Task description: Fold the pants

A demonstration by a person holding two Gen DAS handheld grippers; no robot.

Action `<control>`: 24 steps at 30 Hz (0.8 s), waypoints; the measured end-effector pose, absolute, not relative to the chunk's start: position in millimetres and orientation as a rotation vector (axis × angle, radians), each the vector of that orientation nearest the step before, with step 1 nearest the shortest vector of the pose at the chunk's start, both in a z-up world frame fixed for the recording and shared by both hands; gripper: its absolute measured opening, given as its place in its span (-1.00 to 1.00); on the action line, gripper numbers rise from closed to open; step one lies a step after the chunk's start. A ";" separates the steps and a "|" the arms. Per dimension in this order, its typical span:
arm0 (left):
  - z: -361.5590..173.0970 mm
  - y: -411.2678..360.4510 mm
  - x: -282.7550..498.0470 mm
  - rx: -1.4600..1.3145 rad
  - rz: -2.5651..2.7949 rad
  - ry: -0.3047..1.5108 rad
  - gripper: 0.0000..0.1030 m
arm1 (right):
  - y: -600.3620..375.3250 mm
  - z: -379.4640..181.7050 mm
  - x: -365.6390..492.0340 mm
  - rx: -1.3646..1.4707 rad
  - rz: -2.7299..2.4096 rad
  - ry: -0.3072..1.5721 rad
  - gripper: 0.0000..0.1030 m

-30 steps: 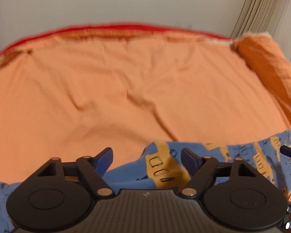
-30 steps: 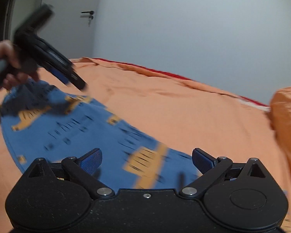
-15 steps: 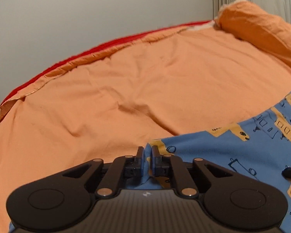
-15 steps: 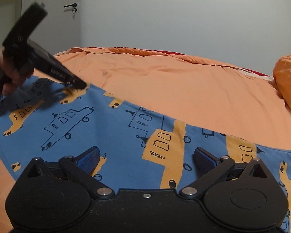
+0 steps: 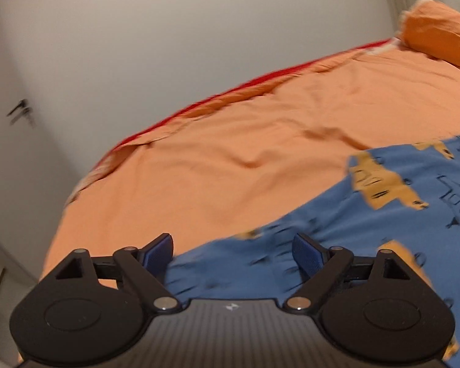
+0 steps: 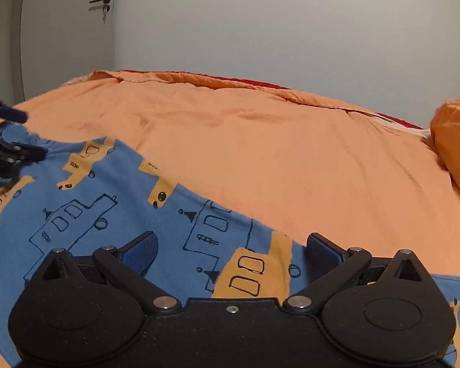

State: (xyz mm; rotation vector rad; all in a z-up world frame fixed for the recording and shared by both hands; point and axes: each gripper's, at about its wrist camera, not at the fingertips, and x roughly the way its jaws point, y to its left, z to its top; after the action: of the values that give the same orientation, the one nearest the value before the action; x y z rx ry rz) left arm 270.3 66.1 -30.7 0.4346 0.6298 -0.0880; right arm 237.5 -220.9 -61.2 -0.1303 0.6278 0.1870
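Left-wrist footage is showing the left gripper [image 5: 232, 253] with its two blue-padded fingers [image 5: 159, 251] standing wide apart, gripping nothing, and hanging over the near edge of the blue pants [image 5: 368, 233]. The pants, printed with orange and outlined vehicles, are lying spread flat on the orange bedsheet [image 5: 230, 165], running from beneath this gripper away to its right. Ahead of the gripper the sheet is stretching to a red edge [image 5: 260, 81] against the pale wall [image 5: 199, 36], and an orange pillow [image 5: 438, 30] is sitting far off to the upper right; this view is slightly blurred. From the right wrist, the right gripper [image 6: 230, 253] is likewise holding its fingers [image 6: 139, 253] spread apart with nothing between them, poised over the pants [image 6: 107, 202], whose cloth is passing under and between the pads. The left gripper [image 6: 20, 139] is appearing at the far left edge of that view, its tips parted above the pants' far end. Beyond it a white door [image 6: 61, 46] with a dark handle [image 6: 100, 0] is standing in the corner, and the pillow [image 6: 457, 141] is lying to the right.
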 end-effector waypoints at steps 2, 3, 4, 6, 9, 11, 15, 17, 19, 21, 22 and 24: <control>-22.0 91.1 253.0 0.385 -0.058 0.599 0.84 | -219.7 -56.0 234.7 -0.132 0.187 0.616 0.99; -17.6 106.6 246.5 0.346 -0.035 0.598 0.85 | -218.4 -51.7 233.2 -0.131 0.198 0.598 0.99; -15.0 120.7 241.7 0.305 -0.010 0.612 0.85 | -216.0 -46.2 232.0 -0.123 0.219 0.576 0.99; -11.1 148.0 232.7 0.202 0.032 0.652 0.85 | -206.0 -35.5 236.7 -0.111 0.267 0.545 0.99; -12.7 183.6 221.2 -0.006 0.059 0.699 0.89 | -178.9 -25.5 255.4 -0.116 0.379 0.519 0.99; -21.1 205.7 215.1 -0.163 0.056 0.736 0.89 | -158.5 -23.0 270.6 -0.107 0.464 0.533 0.99; -32.6 216.0 214.0 -0.274 0.055 0.748 0.63 | -122.9 -42.0 297.1 -0.176 0.503 0.595 0.99; -32.0 209.8 214.0 -0.269 0.010 0.740 0.47 | -118.3 -55.7 301.5 -0.195 0.484 0.632 0.99; -32.5 204.4 217.7 -0.271 -0.029 0.749 0.47 | -122.7 -54.4 300.5 -0.165 0.486 0.625 0.99; -35.4 203.5 222.6 -0.276 -0.030 0.761 0.48 | -124.3 -55.2 300.8 -0.155 0.489 0.632 0.99; -37.7 204.6 223.9 -0.298 -0.018 0.767 0.48 | -123.7 -55.7 301.1 -0.155 0.489 0.633 0.99; -39.8 207.0 231.3 -0.342 0.017 0.771 -0.03 | -122.8 -55.7 300.8 -0.159 0.488 0.632 0.99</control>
State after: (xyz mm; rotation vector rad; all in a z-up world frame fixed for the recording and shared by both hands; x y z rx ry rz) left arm 231.3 207.0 -39.8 -0.3421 0.7709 0.0166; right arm 300.8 -122.8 -55.7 -0.1591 0.6320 0.4877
